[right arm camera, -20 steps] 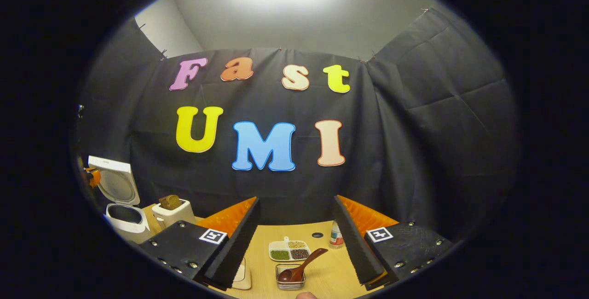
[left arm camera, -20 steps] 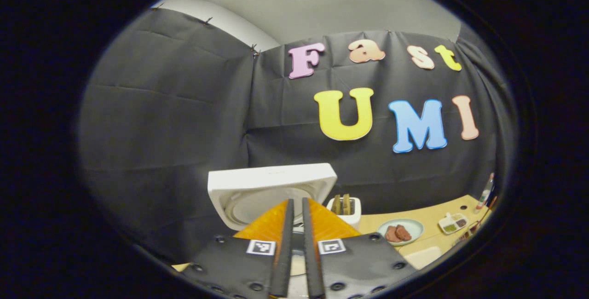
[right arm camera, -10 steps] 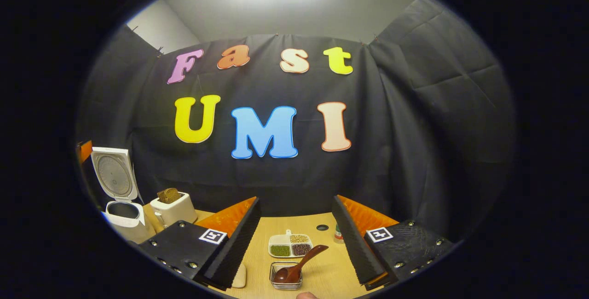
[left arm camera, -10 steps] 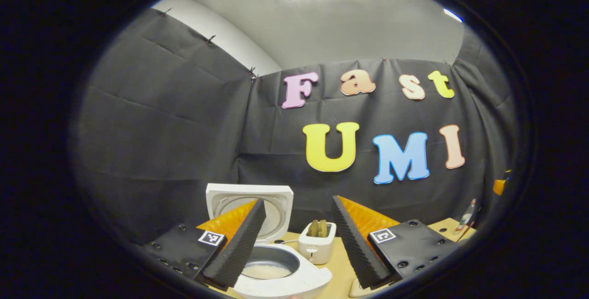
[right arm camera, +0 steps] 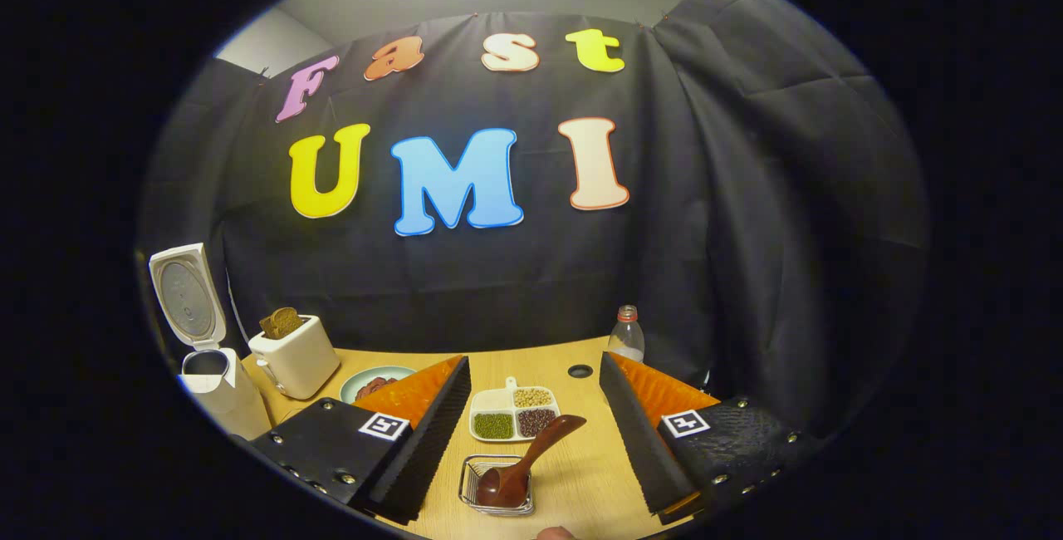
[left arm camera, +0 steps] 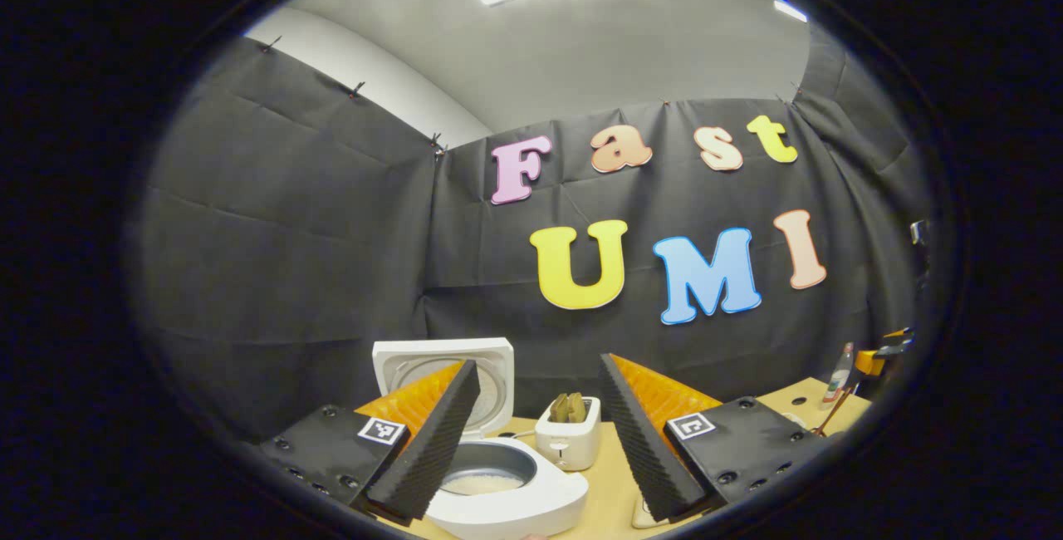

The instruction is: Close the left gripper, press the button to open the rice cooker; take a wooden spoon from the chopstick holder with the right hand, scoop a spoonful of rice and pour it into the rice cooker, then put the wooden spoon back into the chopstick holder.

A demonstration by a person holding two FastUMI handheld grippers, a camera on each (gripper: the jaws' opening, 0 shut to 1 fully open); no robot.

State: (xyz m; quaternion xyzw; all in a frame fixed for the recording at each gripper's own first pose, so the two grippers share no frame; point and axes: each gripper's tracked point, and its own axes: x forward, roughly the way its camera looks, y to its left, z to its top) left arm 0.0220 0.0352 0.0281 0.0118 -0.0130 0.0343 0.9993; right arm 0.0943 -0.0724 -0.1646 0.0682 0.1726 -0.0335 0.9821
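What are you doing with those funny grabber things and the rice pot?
A person holds a gripper in each hand. The rice cooker already stands with its lid up, rice showing inside, and the left gripper hangs in front of it, jaws open. The right gripper hangs with open jaws above the wooden spoon, which rests with its bowl in a small wire holder on the table. The spoon has not been picked up yet.

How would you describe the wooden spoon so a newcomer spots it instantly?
Start at the wooden table, nearest edge. In front of the divided tray of beans sits a small wire holder. The wooden spoon leans in it, the only dark reddish-brown, long-handled piece there.
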